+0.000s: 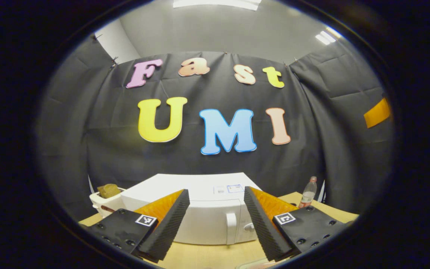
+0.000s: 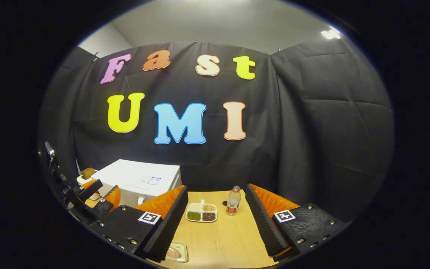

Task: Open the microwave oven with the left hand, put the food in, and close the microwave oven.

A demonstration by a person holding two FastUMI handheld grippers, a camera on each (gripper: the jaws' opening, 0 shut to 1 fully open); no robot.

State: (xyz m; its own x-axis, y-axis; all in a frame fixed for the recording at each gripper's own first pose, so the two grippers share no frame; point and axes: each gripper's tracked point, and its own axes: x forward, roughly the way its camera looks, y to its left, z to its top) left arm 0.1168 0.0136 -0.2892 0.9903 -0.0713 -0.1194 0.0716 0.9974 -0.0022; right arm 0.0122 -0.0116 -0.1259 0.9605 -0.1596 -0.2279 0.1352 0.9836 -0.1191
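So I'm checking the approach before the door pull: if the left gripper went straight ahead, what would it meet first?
Probably the microwave front, near its door handle; the open left gripper frames it, though depth is unclear.

The sticker [image 1: 234,188] on the microwave [image 1: 200,209] top is too small to read.

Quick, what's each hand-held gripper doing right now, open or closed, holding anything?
Left hand-held gripper: open, holding nothing, facing the microwave.
Right hand-held gripper: open, holding nothing.
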